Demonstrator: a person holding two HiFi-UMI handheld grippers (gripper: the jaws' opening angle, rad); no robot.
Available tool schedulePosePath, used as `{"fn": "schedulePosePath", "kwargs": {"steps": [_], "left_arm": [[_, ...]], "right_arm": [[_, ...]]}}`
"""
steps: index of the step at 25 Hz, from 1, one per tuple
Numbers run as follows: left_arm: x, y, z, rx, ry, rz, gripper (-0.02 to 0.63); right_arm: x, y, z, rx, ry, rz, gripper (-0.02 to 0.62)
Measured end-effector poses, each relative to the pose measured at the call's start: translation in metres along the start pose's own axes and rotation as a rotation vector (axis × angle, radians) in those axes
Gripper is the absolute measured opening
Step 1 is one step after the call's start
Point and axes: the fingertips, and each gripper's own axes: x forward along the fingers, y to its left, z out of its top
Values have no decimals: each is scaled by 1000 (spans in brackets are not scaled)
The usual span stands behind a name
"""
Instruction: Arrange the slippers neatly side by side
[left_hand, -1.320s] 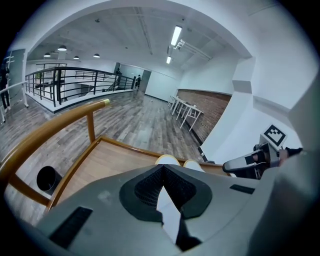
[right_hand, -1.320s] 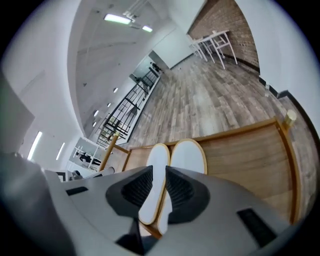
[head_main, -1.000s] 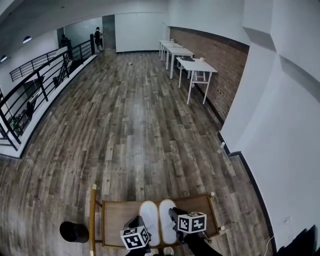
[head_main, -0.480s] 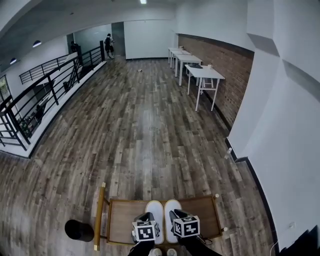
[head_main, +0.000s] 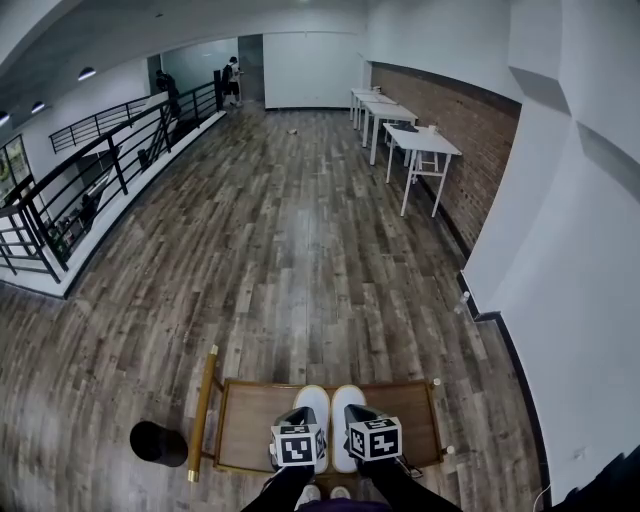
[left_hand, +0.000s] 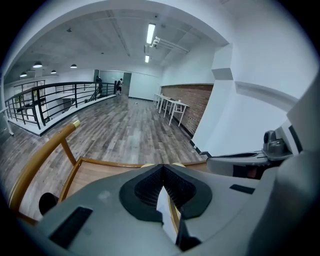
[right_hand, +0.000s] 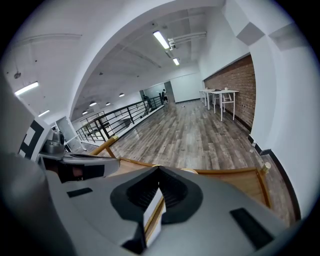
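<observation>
Two white slippers, left slipper (head_main: 312, 402) and right slipper (head_main: 347, 398), lie side by side, touching, on a low wooden bench (head_main: 250, 428), toes pointing away from me. My left gripper (head_main: 296, 420) hovers over the heel of the left slipper and my right gripper (head_main: 358, 414) over the heel of the right one. Both are shut with nothing between the jaws. In the left gripper view the left gripper (left_hand: 161, 168) has its jaw tips meeting, and just past them peek the slipper toes (left_hand: 176, 164). The right gripper (right_hand: 159, 169) looks the same in its own view.
A gold rail (head_main: 203, 410) runs along the bench's left end, and a black round object (head_main: 158, 442) stands on the floor beside it. Wood floor stretches ahead. White tables (head_main: 420, 145) line the brick wall at right; a black railing (head_main: 95, 175) runs at left. A person (head_main: 233, 75) stands far off.
The two grippers have drawn closer together, the left one shifting right, and now sit side by side over the slippers' heels. The slippers have not moved on the bench.
</observation>
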Motion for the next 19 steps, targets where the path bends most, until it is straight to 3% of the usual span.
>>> {"fn": "schedulePosePath", "kwargs": {"steps": [19], "left_arm": [[-4,-1,-4,-13,-2,0,1]], "right_arm": [[-1,5,-4,6,11,13,-2]]}}
